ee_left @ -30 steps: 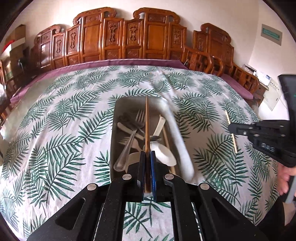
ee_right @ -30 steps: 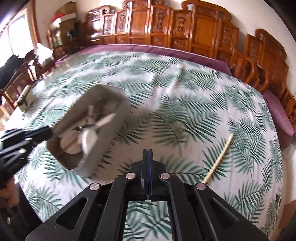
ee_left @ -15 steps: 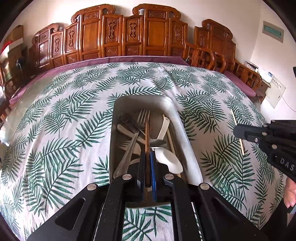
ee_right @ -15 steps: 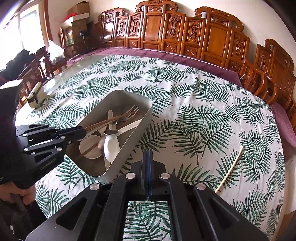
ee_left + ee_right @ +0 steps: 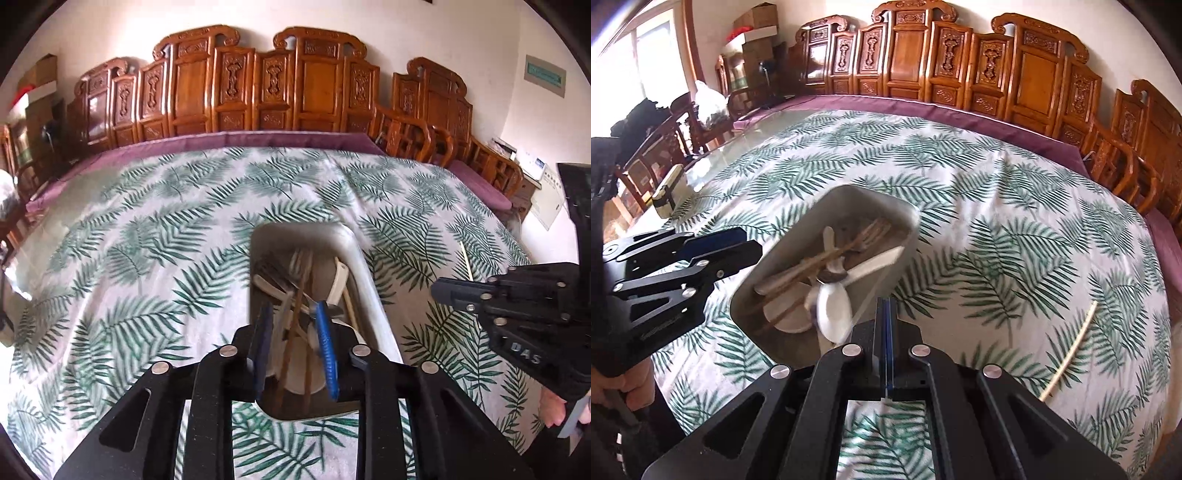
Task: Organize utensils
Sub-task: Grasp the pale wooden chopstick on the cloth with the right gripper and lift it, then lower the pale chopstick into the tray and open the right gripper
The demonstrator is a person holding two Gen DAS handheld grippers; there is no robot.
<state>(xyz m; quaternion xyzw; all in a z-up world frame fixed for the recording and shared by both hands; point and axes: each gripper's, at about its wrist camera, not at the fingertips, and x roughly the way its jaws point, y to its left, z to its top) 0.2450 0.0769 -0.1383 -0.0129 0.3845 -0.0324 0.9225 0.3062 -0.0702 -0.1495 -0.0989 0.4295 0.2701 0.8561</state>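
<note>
Here, chopstick lies diagonally on cloth.

Utensils in tray motion-blurred, white spoon smeared

My left wrist view looks steeply down, close over the tray; my right shares it from alongside.

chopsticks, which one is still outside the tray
The pale chopstick lying alone on the leaf-print cloth; the darker ones lie inside the grey tray.
</note>
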